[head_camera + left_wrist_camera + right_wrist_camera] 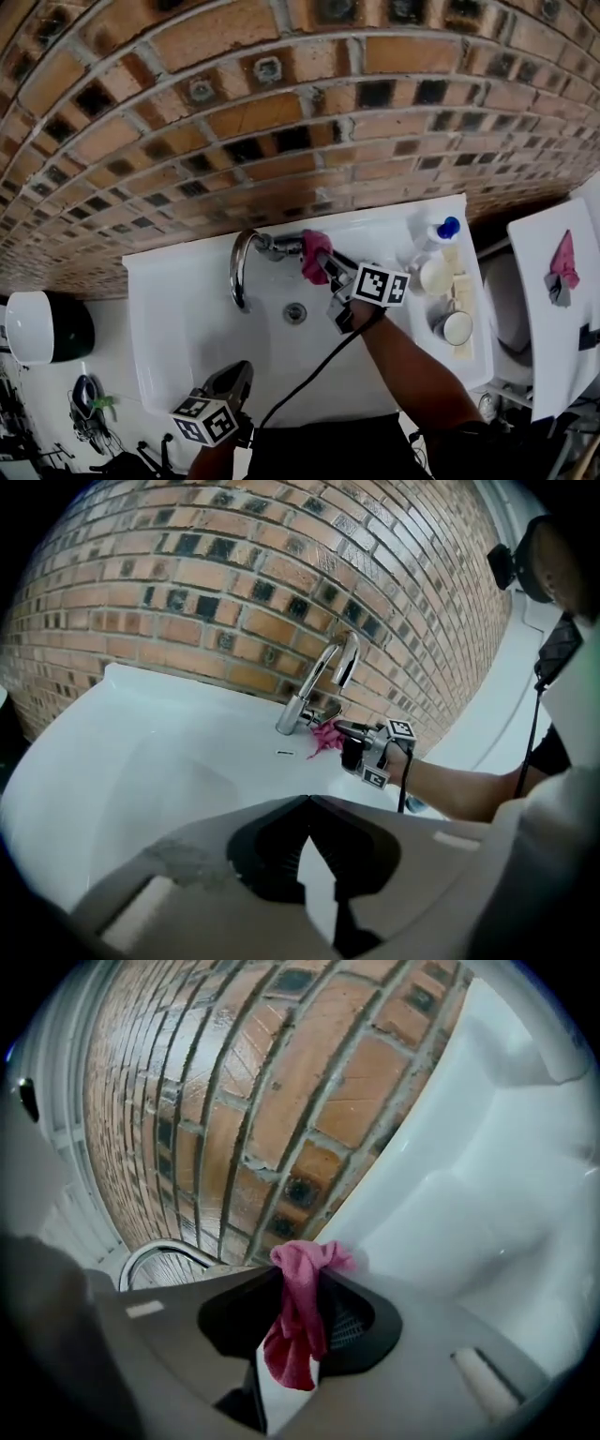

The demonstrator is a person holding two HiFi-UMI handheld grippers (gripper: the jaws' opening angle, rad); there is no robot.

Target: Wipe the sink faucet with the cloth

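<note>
Left gripper [238, 377] sits nearest, at the 6 o'clock rim of the white sink [187, 323]. Jaws tips together, nothing between them. It's off the faucet, idle over the rim.

A black cable [309, 375] runs up along the person's forearm to the right gripper [324, 268], which is over the basin just past the drain [295, 312], toward 12 o'clock. Jaws clamped on a pink cloth [314, 253]: a bunch pokes out past the tips and the rest hangs down between the jaws. The cloth is pressed at the base of the chrome faucet [246, 267], apparently touching. The spout arches off toward 9 o'clock.

On the sink ledge at 3 o'clock there's a bottle with a blue cap [447, 228] and a couple of round containers [437, 277], their contents too small to tell. Farther toward 3 o'clock a second pink rag [563, 262] lies on a white panel [548, 328], cut off by the frame edge.

At 9 o'clock, low down, is a white-and-black rounded object [42, 326], can't identify it. A red brick wall [281, 94] backs everything at 12 o'clock.
</note>
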